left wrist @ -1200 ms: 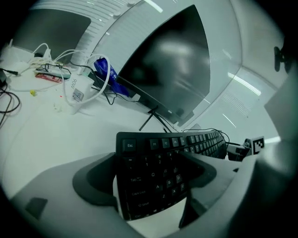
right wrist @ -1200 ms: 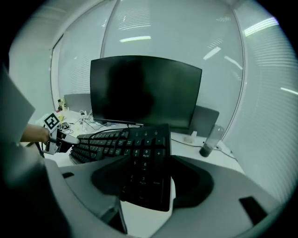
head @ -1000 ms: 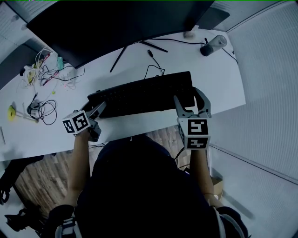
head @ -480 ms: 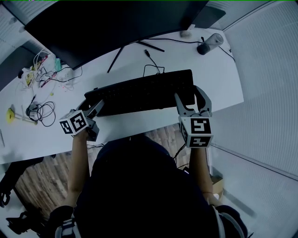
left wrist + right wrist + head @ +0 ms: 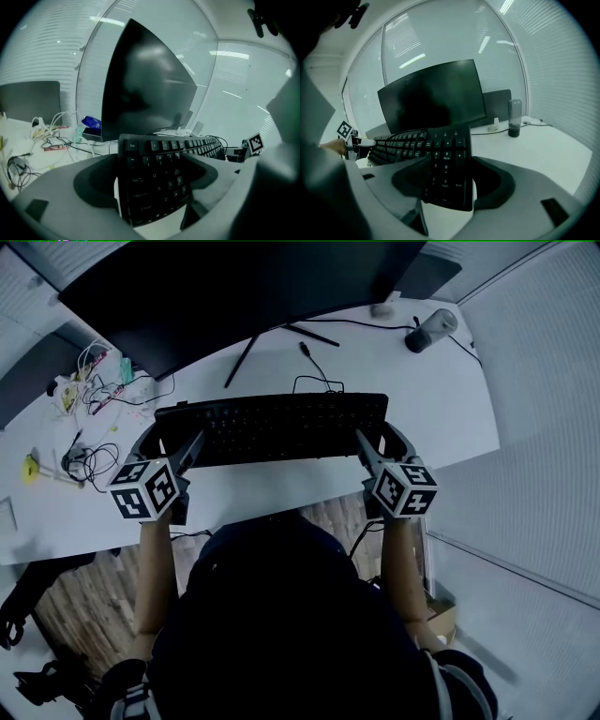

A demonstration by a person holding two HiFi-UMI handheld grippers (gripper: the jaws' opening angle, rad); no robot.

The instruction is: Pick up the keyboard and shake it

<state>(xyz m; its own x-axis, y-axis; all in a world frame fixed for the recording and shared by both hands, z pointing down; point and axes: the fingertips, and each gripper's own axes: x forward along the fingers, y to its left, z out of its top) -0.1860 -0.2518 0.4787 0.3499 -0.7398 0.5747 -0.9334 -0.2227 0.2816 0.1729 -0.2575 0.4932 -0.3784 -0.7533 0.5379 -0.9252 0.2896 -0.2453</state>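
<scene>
We look down on a white desk (image 5: 441, 399) that curves across the upper half of the frame. A large dark monitor (image 5: 234, 287) fills the top, its thin stand legs (image 5: 281, 334) splayed on the desk below it.

The black keyboard (image 5: 281, 427) lies level across the middle of the frame, just below the monitor stand. It spans from one gripper to the other. We cannot tell from above whether it is clear of the desk.

At the left of the frame, the left gripper (image 5: 173, 439) is clamped on the keyboard's left end, one jaw on the far edge and one on the near edge. In the left gripper view the jaws of this gripper (image 5: 150, 187) close on the end with the Esc and Tab keys, and the keyboard (image 5: 159, 173) runs away toward the right.

At the right of centre, the right gripper (image 5: 378, 439) grips the keyboard's other end the same way. In the right gripper view its jaws (image 5: 447, 183) hold the number-pad end of the keyboard (image 5: 445, 159).

A tangle of cables (image 5: 89, 381) sits at the upper left of the desk. A thin black cord (image 5: 314, 367) loops just above the keyboard. A dark bottle (image 5: 429, 331) stands at the upper right, also seen in the right gripper view (image 5: 514, 117).
</scene>
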